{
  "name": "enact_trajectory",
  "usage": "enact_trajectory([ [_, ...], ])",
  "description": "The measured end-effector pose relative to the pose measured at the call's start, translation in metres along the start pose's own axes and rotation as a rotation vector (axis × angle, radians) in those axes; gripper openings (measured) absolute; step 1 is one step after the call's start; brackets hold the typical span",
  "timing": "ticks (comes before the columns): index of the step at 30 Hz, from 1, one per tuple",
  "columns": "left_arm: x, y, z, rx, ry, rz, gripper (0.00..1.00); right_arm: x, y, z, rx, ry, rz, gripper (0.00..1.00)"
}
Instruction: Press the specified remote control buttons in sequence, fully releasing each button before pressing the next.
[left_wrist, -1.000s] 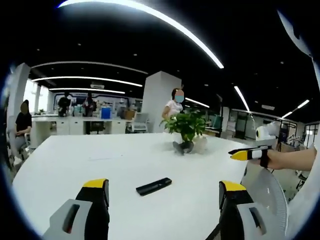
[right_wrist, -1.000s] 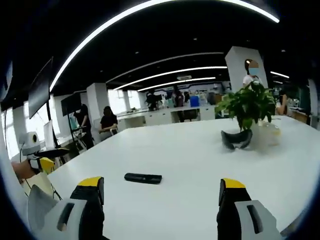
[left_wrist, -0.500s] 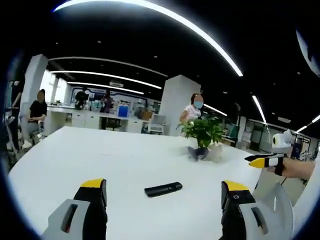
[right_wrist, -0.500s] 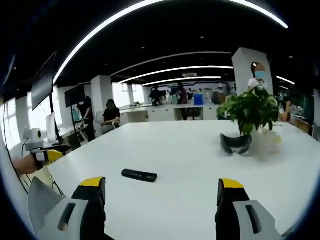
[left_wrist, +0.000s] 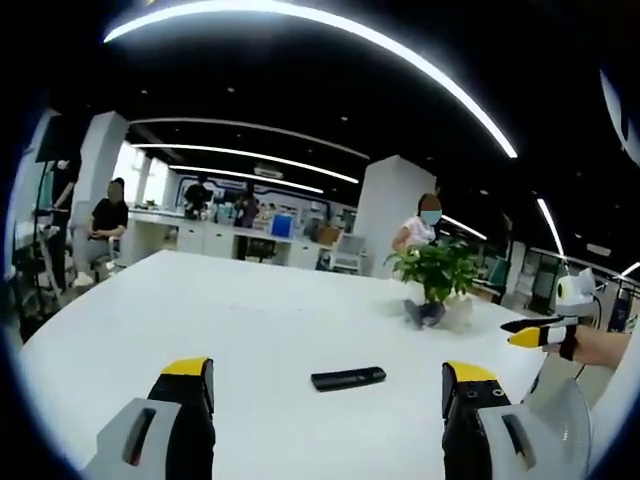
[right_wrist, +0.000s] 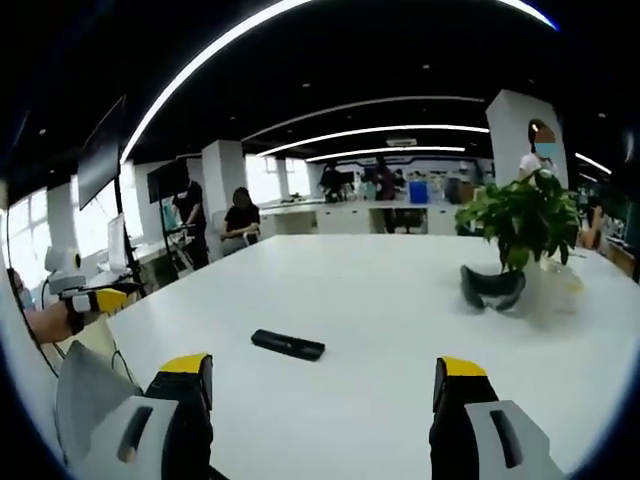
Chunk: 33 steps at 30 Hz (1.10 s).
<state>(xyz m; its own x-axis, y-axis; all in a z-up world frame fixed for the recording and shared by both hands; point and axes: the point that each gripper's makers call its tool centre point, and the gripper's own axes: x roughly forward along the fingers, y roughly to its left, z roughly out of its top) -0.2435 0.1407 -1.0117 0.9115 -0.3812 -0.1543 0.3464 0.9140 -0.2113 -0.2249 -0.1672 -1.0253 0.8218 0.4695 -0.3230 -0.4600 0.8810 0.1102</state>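
Note:
A slim black remote control (left_wrist: 348, 379) lies flat on the white table (left_wrist: 200, 320). In the left gripper view it rests just beyond my left gripper (left_wrist: 325, 400), between the two yellow-tipped jaws, which stand wide apart with nothing held. In the right gripper view the remote control (right_wrist: 288, 345) lies a little left of centre, ahead of my right gripper (right_wrist: 322, 398), which is also open and holds nothing. Neither gripper touches the remote. The right gripper (left_wrist: 537, 333) comes in at the right of the left gripper view, and the left gripper (right_wrist: 98, 300) at the left of the right gripper view.
A potted green plant (right_wrist: 525, 215) stands on the table's far side with a dark curved object (right_wrist: 490, 290) at its base. Several people sit or stand at desks behind the table (right_wrist: 400, 300). A white pillar (left_wrist: 385, 205) rises behind the plant (left_wrist: 437, 272).
Both cameras have shifted, so the remote and plant sit further right in each view. The remote lies in the same spot on the table. Both grippers have stayed open.

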Motion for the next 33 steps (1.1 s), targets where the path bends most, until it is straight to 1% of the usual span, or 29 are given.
enact_trajectory([
  [4,0.004,0.003,0.002,0.006,-0.008,0.004,0.98,0.001,-0.002,0.002,0.018,-0.019,-0.004,0.91],
  [6,0.006,0.006,0.004,0.012,-0.003,0.004,0.98,0.002,-0.004,0.001,0.018,-0.012,-0.013,0.9],
  [9,0.007,0.008,0.004,0.014,0.001,-0.015,0.98,0.001,-0.006,-0.001,0.014,-0.009,-0.029,0.9],
  [15,0.01,0.015,-0.005,0.033,0.029,-0.041,0.98,-0.003,-0.004,-0.002,0.017,-0.018,-0.063,0.89],
  [20,0.016,0.011,-0.004,0.039,0.039,-0.076,0.98,-0.007,0.0,-0.003,0.003,-0.017,-0.093,0.89],
  [24,0.017,0.011,-0.007,0.047,0.039,-0.104,0.98,-0.013,0.002,-0.002,0.013,-0.028,-0.109,0.89],
  [26,0.019,0.006,-0.004,0.059,0.043,-0.111,0.98,-0.015,0.002,-0.003,0.014,-0.027,-0.119,0.89],
  [30,0.018,0.005,-0.01,0.057,0.056,-0.129,0.98,-0.02,0.002,-0.002,0.019,-0.033,-0.135,0.89],
  [33,0.023,0.004,-0.013,0.062,0.069,-0.138,0.98,-0.023,0.002,-0.002,0.02,-0.034,-0.142,0.88],
])
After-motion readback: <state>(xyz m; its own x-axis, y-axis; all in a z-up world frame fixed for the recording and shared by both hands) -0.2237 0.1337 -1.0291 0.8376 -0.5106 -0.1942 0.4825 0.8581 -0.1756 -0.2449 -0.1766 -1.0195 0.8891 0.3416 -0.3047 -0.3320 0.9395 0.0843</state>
